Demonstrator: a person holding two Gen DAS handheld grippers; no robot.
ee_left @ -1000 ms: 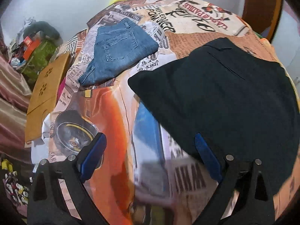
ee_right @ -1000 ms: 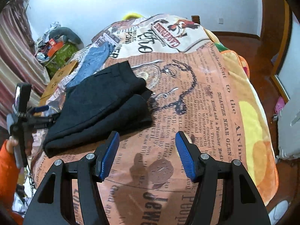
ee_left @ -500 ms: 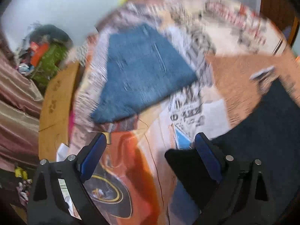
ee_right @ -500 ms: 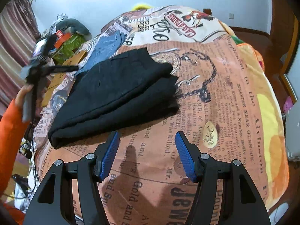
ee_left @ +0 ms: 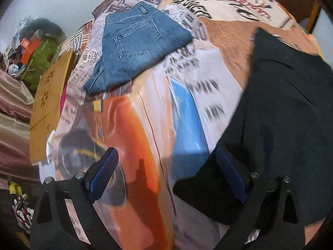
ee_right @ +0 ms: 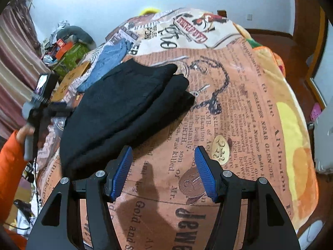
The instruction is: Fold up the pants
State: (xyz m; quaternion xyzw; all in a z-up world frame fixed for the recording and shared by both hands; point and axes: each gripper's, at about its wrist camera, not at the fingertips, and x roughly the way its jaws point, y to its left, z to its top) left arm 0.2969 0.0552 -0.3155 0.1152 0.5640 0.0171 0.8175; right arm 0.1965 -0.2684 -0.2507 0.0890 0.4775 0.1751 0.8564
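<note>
Black pants (ee_right: 129, 112) lie folded on the printed blanket (ee_right: 239, 104); in the left wrist view they fill the right side (ee_left: 281, 114). My left gripper (ee_left: 166, 174) is open and empty, its right finger over the pants' near corner. It also shows in the right wrist view (ee_right: 41, 106), held at the pants' left edge. My right gripper (ee_right: 163, 174) is open and empty, just in front of the pants' near edge. Folded blue jeans (ee_left: 133, 48) lie further back on the bed.
A brown cardboard board (ee_left: 50, 102) leans at the bed's left edge. Clutter with a green and orange heap (ee_left: 35, 50) sits by the wall. A curtain (ee_right: 12, 48) hangs at the left. Wooden floor (ee_right: 299, 48) lies beyond the bed's right side.
My left gripper swung up towards the jeans, then came back down to the black pants' near corner. My right gripper moved closer to the pants' near edge.
</note>
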